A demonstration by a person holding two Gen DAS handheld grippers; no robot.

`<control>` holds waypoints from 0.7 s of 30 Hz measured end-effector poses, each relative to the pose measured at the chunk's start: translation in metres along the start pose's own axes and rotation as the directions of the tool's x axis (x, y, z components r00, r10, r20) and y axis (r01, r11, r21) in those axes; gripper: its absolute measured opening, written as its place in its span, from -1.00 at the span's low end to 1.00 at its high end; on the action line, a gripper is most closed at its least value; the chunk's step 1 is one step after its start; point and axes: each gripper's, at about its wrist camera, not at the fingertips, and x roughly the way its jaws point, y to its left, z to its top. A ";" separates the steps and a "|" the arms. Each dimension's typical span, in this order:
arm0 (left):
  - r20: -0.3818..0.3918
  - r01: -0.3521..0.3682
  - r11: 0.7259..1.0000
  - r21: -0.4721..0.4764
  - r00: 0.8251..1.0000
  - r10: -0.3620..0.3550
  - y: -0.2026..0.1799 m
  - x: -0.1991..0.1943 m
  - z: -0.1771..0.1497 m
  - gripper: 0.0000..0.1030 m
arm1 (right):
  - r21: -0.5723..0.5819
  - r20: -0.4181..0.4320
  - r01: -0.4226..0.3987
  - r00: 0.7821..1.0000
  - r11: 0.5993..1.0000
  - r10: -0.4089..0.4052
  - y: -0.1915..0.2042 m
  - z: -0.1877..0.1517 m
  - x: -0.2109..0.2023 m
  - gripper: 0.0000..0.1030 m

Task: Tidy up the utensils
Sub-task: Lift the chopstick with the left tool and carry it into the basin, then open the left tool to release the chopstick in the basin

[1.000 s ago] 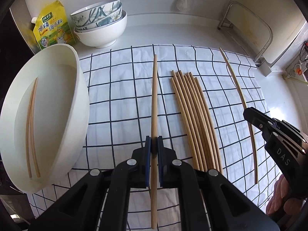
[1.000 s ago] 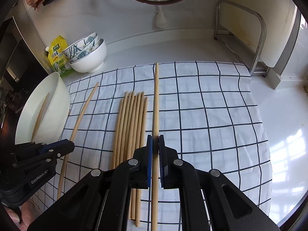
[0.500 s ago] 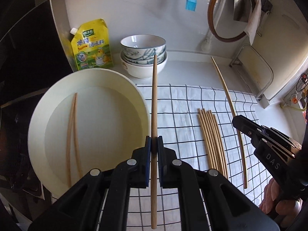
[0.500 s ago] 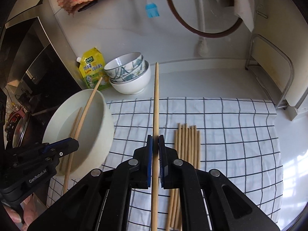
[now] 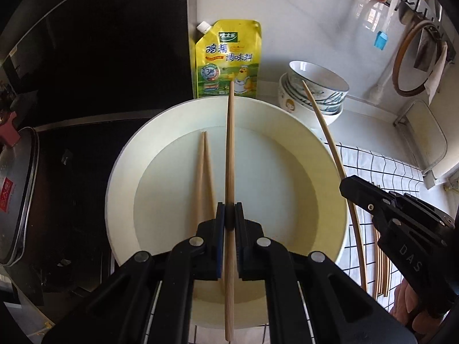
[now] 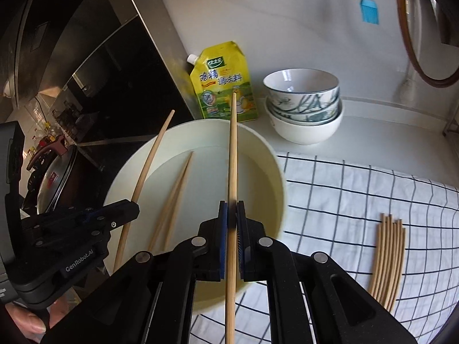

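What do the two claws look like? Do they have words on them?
Both are black plastic with silver screws and blue pads. The left claw has "GenRobot.AI" in white on its side. The right claw has "DAS" on its side. No sleeves or cables show.

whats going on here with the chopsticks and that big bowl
A person is sorting chopsticks with two handheld tools. The left tool is shut on one chopstick and the right tool on another chopstick, both held over the large white bowl, where a pair of chopsticks already lies. A bundle of chopsticks waits on the checked cloth.
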 end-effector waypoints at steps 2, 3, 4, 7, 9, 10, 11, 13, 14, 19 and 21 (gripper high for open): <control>-0.008 -0.005 1.000 -0.012 1.000 0.005 0.012 0.006 0.002 -0.86 | -0.011 -0.019 -0.009 1.000 1.000 0.008 0.011 0.007 0.015 -0.88; -0.015 -0.007 1.000 -0.017 1.000 0.006 0.017 0.010 0.003 -0.86 | -0.016 -0.029 -0.012 0.999 1.000 0.012 0.016 0.009 0.021 -0.88; -0.023 -0.008 1.000 -0.019 1.000 0.008 0.022 0.014 0.003 -0.86 | -0.019 -0.040 -0.015 0.999 1.000 0.014 0.020 0.011 0.029 -0.88; -0.050 -0.012 1.000 -0.018 0.999 0.011 0.031 0.027 0.004 -0.86 | -0.018 -0.083 -0.021 0.996 1.000 0.020 0.029 0.014 0.051 -0.88; -0.071 -0.013 1.000 -0.018 0.997 0.012 0.036 0.038 0.005 -0.86 | -0.010 -0.113 -0.020 0.993 1.000 0.019 0.031 0.012 0.063 -0.88; -0.081 -0.013 1.000 -0.018 0.997 0.011 0.038 0.043 0.005 -0.86 | -0.005 -0.128 -0.019 0.992 1.000 0.018 0.031 0.011 0.069 -0.88; -0.089 -0.013 1.000 -0.018 0.996 0.012 0.039 0.047 0.004 -0.86 | -0.002 -0.140 -0.015 0.990 1.000 0.014 0.031 0.010 0.074 -0.88; -0.104 -0.011 1.000 -0.015 0.995 0.010 0.042 0.056 0.002 -0.86 | 0.006 -0.164 -0.008 0.986 1.000 0.009 0.030 0.006 0.082 -0.88; -0.109 -0.011 1.000 -0.015 0.994 0.009 0.043 0.059 0.001 -0.86 | 0.014 -0.174 -0.005 0.985 1.000 0.008 0.028 0.005 0.085 -0.88; -0.132 -0.004 1.000 -0.017 0.991 0.002 0.046 0.070 -0.004 -0.86 | 0.042 -0.210 0.018 0.978 0.999 -0.009 0.020 0.000 0.095 -0.88; -0.143 0.001 1.000 -0.021 0.990 -0.004 0.045 0.074 -0.005 -0.85 | 0.044 -0.215 0.029 0.976 0.999 -0.019 0.018 -0.001 0.096 -0.88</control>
